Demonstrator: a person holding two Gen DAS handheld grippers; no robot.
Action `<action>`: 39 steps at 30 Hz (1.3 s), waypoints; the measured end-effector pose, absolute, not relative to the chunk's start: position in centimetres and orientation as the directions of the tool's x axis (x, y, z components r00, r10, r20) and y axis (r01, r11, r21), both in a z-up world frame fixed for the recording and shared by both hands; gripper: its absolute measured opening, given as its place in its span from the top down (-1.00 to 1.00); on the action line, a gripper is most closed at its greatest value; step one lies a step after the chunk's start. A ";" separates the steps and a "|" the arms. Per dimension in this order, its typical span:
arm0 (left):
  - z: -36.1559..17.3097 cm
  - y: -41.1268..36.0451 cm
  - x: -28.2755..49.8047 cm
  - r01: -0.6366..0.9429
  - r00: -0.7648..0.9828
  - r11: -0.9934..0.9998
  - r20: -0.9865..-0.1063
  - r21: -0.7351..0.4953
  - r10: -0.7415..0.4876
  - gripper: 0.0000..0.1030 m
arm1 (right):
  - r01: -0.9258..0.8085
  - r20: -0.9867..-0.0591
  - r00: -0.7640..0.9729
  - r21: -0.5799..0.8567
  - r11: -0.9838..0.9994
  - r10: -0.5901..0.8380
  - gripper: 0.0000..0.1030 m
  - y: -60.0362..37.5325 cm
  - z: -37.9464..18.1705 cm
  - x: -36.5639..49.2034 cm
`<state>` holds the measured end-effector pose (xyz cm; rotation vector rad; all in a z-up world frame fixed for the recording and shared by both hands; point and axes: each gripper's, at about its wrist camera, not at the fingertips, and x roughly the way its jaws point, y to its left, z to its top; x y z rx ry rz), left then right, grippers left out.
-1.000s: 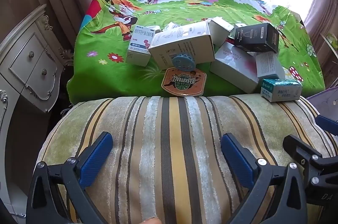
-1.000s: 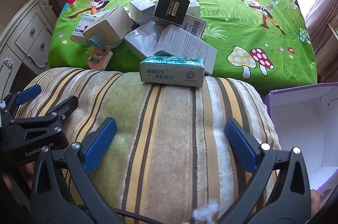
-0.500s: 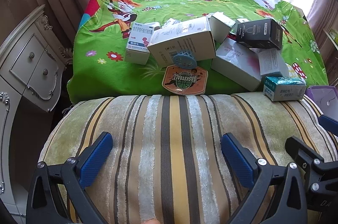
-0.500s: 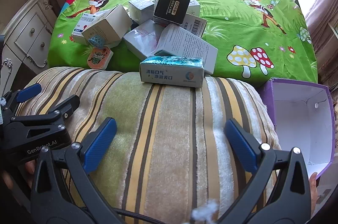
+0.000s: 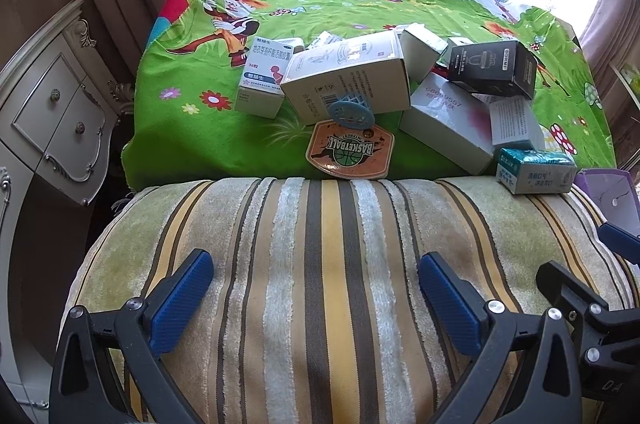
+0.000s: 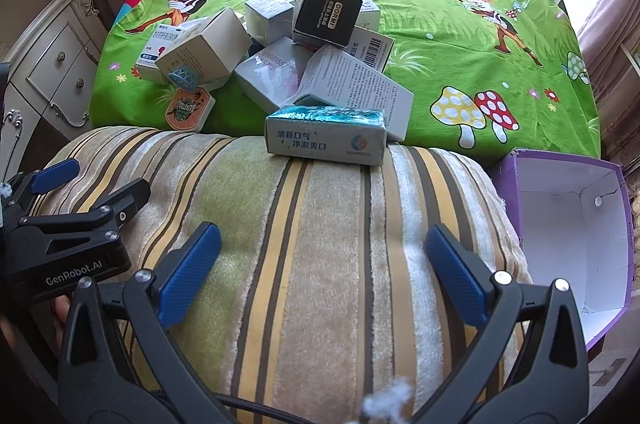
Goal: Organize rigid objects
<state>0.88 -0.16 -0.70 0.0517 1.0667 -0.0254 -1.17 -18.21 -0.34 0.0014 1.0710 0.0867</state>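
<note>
A heap of several small cartons lies on a green cartoon cloth (image 5: 192,140) (image 6: 460,36). A teal-topped box (image 6: 326,134) (image 5: 534,170) rests at the edge of a striped cushion (image 5: 320,284) (image 6: 320,244). A black box (image 6: 326,14) (image 5: 492,68) tops the heap. A large white box (image 5: 348,76), an orange basketball badge (image 5: 350,152) (image 6: 188,108) and a blue round piece (image 5: 352,110) lie at the left. My left gripper (image 5: 316,294) and right gripper (image 6: 320,270) are both open and empty above the cushion, short of the heap.
An open purple box (image 6: 568,224) with a white inside stands right of the cushion, its corner showing in the left wrist view (image 5: 604,184). A cream cabinet with drawers (image 5: 52,120) (image 6: 52,64) stands left. Curtains and a bright window are behind.
Both grippers have risen and tilted slightly, so the heap sits a little lower in view and more of the purple box shows. Nothing was gripped or moved.
</note>
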 end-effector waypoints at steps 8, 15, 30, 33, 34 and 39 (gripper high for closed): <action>-0.4 0.0 0.5 0.042 0.510 0.999 -0.860 0.008 -0.015 -1.00 | -0.066 -0.870 0.489 0.042 0.997 0.069 -1.00 -18.2 -0.3 -1.4; 0.1 0.9 0.3 0.034 0.542 0.997 -0.837 -0.068 -0.075 -1.00 | -0.063 -0.865 0.497 0.044 0.997 0.070 -1.00 -18.3 -0.4 -1.5; 0.8 2.4 0.0 0.039 0.578 0.981 -0.796 -0.192 -0.179 -1.00 | -0.082 -0.885 0.456 0.070 0.994 0.100 -1.00 -18.3 -0.3 -0.5; 1.1 2.8 0.2 0.037 0.579 0.972 -0.787 -0.233 -0.211 -1.00 | -0.083 -0.884 0.448 0.107 0.991 0.133 -1.00 -18.8 -0.1 -0.5; 1.1 2.9 0.2 0.036 0.579 0.969 -0.784 -0.246 -0.221 -1.00 | -0.089 -0.886 0.444 0.107 0.990 0.136 -1.00 -18.7 0.0 -0.5; 1.5 3.7 1.0 0.035 0.573 0.949 -0.772 -0.314 -0.277 -0.97 | -0.132 -0.866 0.459 0.152 0.979 0.197 -1.00 -18.6 1.0 -0.3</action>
